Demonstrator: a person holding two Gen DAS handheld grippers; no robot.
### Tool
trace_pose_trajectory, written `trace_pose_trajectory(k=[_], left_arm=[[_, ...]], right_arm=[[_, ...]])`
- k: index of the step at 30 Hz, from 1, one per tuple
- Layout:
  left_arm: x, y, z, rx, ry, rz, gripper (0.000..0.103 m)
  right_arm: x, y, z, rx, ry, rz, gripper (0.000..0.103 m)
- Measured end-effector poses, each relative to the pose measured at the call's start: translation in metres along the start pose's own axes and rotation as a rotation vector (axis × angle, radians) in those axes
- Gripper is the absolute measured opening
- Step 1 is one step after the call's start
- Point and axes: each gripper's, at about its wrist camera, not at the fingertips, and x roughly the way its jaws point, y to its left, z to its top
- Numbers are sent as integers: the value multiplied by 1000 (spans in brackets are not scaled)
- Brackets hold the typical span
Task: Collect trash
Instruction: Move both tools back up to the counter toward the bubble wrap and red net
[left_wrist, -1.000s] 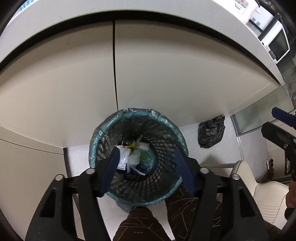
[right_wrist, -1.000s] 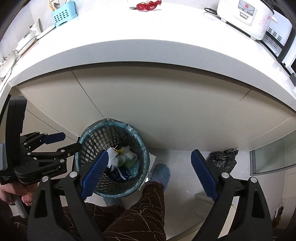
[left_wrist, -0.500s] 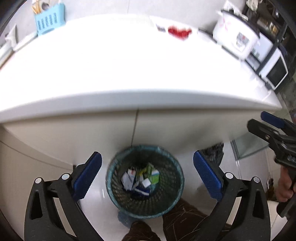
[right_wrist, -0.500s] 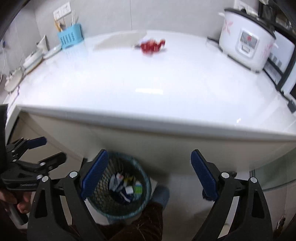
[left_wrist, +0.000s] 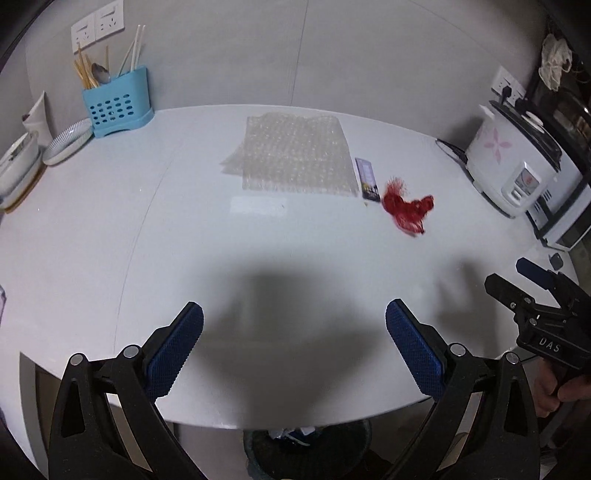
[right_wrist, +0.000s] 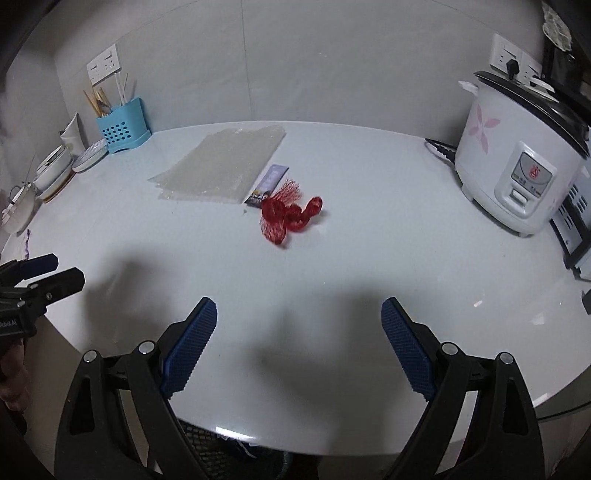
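Note:
On the white counter (left_wrist: 110, 236) (right_wrist: 406, 236) lie a crumpled red net bag (left_wrist: 406, 210) (right_wrist: 290, 216), a small dark wrapper (left_wrist: 367, 179) (right_wrist: 267, 184) and a sheet of bubble wrap (left_wrist: 295, 155) (right_wrist: 225, 166). My left gripper (left_wrist: 294, 345) hovers open over the counter's near edge, nothing between its fingers. My right gripper (right_wrist: 299, 341) is open too and holds nothing; in the left wrist view it shows at the right edge (left_wrist: 532, 291). The left gripper shows at the left edge of the right wrist view (right_wrist: 40, 275). The mesh trash bin (left_wrist: 306, 446) (right_wrist: 207, 439) peeks out below the counter edge.
A white rice cooker (left_wrist: 517, 166) (right_wrist: 521, 155) stands at the right. A blue utensil holder (left_wrist: 116, 101) (right_wrist: 122, 125) and stacked bowls (left_wrist: 44, 147) (right_wrist: 59, 166) sit at the back left. Wall sockets (left_wrist: 98, 27) (right_wrist: 515, 59) are on the back wall.
Both grippers have risen from the trash bin below the counter to above the countertop. The left jaws widened after letting trash fall into the bin. The counter trash has come into view.

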Motion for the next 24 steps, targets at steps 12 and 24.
trace_pose_trajectory(k=[12,24], left_arm=[[81,-12,114,15,74,-6,97],[172,-46,173,57,176,9,97]], right_arm=[[74,0,68,-14,75,16,87],[128,3,93,-24,175,47,77]])
